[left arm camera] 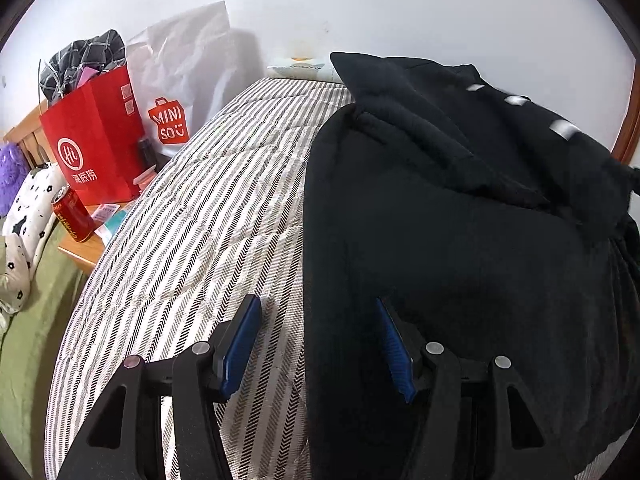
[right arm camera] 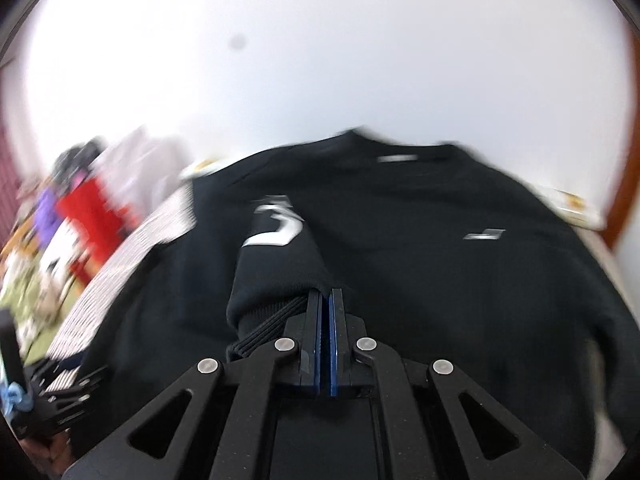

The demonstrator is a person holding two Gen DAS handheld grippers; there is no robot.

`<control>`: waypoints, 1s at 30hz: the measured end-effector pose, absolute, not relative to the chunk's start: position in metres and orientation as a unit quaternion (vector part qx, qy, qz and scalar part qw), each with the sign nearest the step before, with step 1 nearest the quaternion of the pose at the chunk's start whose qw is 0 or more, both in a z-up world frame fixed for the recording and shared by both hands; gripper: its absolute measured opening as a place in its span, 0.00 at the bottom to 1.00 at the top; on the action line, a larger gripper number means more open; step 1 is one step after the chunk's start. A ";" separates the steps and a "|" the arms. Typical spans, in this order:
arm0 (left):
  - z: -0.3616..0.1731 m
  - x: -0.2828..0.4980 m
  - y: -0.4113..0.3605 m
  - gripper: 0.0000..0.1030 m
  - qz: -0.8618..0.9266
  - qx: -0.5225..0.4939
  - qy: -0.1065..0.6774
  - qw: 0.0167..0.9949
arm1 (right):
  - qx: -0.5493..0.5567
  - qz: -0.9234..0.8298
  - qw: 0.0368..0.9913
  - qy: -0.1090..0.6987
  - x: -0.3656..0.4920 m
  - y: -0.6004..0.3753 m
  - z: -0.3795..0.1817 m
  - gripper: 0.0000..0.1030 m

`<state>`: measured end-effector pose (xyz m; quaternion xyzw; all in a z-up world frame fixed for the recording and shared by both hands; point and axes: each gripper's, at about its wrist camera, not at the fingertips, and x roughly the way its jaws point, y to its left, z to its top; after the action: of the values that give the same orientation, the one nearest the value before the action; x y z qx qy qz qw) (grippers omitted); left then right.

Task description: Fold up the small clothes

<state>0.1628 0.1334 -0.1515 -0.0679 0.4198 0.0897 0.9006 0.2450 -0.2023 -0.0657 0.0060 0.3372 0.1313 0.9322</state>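
A black sweatshirt point(left arm camera: 460, 240) with white marks lies on the striped bed cover point(left arm camera: 200, 220). My left gripper point(left arm camera: 316, 308) is open and empty, low over the sweatshirt's left edge, one finger above the cover and one above the cloth. In the blurred right wrist view, my right gripper point(right arm camera: 327, 294) is shut on the ribbed cuff of a black sleeve point(right arm camera: 276, 272) with a white number, held above the sweatshirt's body point(right arm camera: 460, 260). The left gripper's body also shows at the lower left of the right wrist view point(right arm camera: 52, 404).
A wooden bedside table point(left arm camera: 86, 246) left of the bed holds a red paper bag point(left arm camera: 96, 140), a white Miniso bag point(left arm camera: 180, 80) and a red can point(left arm camera: 72, 214). A white flower-print cloth point(left arm camera: 28, 220) lies on green bedding point(left arm camera: 32, 340). A white wall is behind.
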 end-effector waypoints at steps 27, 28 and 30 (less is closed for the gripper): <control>-0.143 0.095 0.114 0.12 0.034 -0.049 0.424 0.904 | 0.061 -0.030 0.893 0.445 0.073 -0.388 -0.151 0.68; -0.143 0.093 0.113 0.11 0.035 -0.046 0.422 0.905 | 0.073 -0.027 0.894 0.442 0.065 -0.390 -0.155 0.68; -0.142 0.092 0.114 0.09 0.035 -0.048 0.421 0.905 | 0.069 -0.024 0.903 0.423 0.052 -0.387 -0.156 0.46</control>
<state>0.0916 0.1142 -0.1416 -0.0482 0.4209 0.0353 0.9051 0.0520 -0.3868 -0.1559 0.0687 0.4234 -0.0241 0.9030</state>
